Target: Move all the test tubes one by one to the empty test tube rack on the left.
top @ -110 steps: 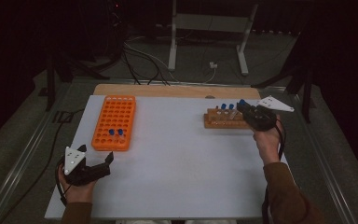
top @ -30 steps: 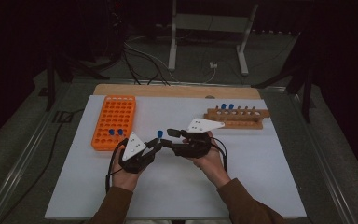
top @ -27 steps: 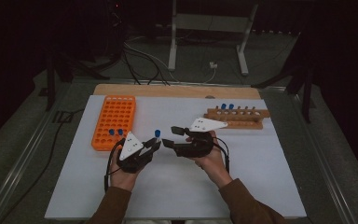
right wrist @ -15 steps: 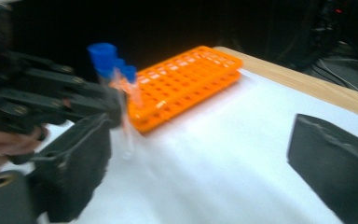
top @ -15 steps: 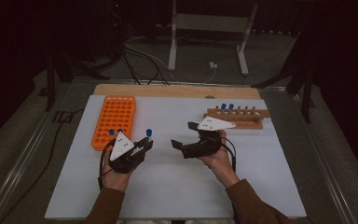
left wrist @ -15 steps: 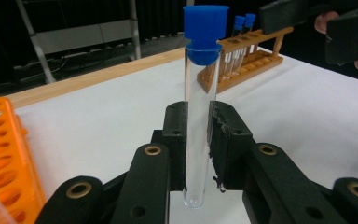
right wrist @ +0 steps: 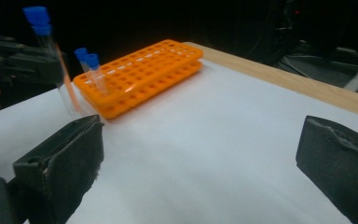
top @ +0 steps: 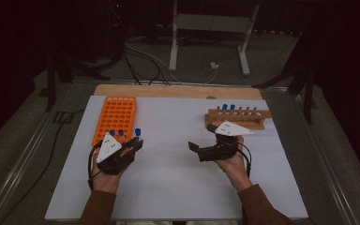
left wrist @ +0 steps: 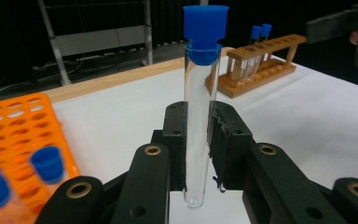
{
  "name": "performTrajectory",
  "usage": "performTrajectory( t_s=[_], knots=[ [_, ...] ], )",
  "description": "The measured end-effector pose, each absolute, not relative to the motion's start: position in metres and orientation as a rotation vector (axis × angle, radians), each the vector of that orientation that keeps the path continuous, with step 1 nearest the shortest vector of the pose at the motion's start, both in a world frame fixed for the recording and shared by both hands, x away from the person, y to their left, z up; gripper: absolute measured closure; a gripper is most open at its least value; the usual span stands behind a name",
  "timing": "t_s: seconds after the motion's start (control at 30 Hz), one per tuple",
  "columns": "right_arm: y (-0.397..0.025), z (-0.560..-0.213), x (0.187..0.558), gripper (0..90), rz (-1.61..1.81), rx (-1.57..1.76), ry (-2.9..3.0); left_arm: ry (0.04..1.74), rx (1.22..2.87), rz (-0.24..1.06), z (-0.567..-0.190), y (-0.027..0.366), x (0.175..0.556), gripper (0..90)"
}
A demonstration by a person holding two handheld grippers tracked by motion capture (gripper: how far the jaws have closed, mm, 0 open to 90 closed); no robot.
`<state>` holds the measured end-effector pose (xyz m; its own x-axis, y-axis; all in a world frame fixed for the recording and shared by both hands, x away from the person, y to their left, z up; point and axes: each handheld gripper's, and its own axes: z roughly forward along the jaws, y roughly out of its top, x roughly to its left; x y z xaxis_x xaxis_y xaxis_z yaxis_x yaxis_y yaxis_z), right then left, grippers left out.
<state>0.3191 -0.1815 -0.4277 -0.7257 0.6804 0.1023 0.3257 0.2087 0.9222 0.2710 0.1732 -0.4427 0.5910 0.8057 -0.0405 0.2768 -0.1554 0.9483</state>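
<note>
Left gripper view: left gripper (left wrist: 198,154) clamped on upright blue-capped tube (left wrist: 199,116), right gripper (right wrist: 200,158) wide, 2 racked tubes (left wrist: 14,175) cropped

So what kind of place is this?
Probably a lab or test bench: a capped glass tube is held in the left tongs, there is an orange rack and a wooden rack, and cables and stands lie in the dark behind the table.

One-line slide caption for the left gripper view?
Left gripper clamps an upright blue-capped tube above the white table.
</note>
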Motion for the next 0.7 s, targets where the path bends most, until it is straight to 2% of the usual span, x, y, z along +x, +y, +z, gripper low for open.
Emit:
performTrajectory(
  t_s=[0.7],
  knots=[
    [-0.253,-0.447,0.302,0.8,1.455,1.095,2.068,0.964,1.638,0.657,-0.433,0.216,0.262,77.8]
  ],
)
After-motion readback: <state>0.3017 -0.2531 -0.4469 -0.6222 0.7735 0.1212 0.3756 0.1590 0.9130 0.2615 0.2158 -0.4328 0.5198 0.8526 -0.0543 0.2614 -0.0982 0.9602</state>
